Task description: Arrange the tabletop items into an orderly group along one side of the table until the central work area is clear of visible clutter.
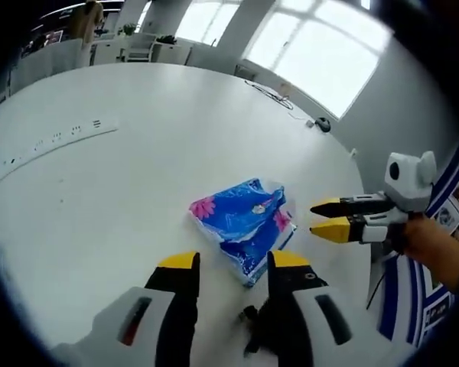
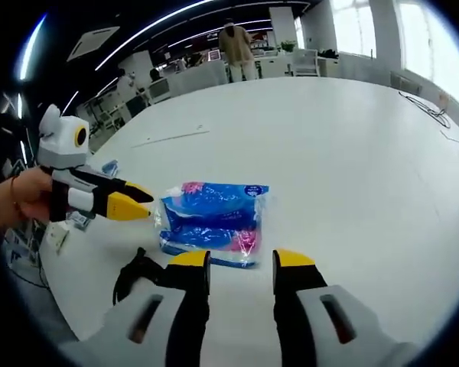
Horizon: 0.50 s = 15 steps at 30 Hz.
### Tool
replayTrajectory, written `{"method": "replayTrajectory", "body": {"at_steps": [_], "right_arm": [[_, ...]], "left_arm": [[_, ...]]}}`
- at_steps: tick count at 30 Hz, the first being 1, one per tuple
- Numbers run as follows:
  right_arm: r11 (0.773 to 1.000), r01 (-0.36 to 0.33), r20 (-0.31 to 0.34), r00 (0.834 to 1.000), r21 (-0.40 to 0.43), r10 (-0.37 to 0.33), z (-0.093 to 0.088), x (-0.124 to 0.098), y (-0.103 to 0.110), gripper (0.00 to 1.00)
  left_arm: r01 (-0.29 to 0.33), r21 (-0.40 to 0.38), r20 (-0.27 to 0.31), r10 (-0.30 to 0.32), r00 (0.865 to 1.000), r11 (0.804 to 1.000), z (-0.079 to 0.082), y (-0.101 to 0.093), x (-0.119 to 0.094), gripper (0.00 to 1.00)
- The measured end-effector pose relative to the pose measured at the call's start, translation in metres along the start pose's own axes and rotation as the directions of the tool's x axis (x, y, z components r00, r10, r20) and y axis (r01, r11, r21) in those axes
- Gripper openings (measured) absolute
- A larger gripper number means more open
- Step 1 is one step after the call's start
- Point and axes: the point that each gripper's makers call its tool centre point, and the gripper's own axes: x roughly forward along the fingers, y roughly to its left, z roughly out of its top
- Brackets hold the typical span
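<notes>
While the blue floral tissue pack (image 1: 245, 223) lies flat on the white tabletop (image 1: 138, 168) not far from its edge, both tongs hover over it: the left tongs (image 1: 233, 264) are spread with the pack just beyond their yellow tips, and the right tongs (image 2: 241, 264) are likewise spread and empty just short of the pack's near edge (a small black object (image 2: 134, 275) lies beside them, too unclear to name). This looks like the approach before a first grasp, so the next move calls for lowering one pair of tongs astride the soft, crinkly wrapper and pinching it firmly enough that it won't slip when carried to the side.
</notes>
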Motion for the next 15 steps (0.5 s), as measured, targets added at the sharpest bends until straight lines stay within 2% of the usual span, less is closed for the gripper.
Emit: {"method": "replayTrajectory", "body": {"at_steps": [4, 15], "right_arm": [[1.000, -0.007, -0.001, 1.000, -0.005, 0.007, -0.001, -0.006, 0.007, 0.34], [0.999, -0.022, 0.010, 1.000, -0.025, 0.022, -0.001, -0.025, 0.026, 0.37]], "left_arm": [[-0.003, 0.023, -0.004, 0.003, 1.000, 1.000, -0.001, -0.002, -0.006, 0.40], [-0.007, 0.021, 0.026, 0.006, 1.000, 1.000, 0.002, -0.009, -0.032, 0.43]]}}
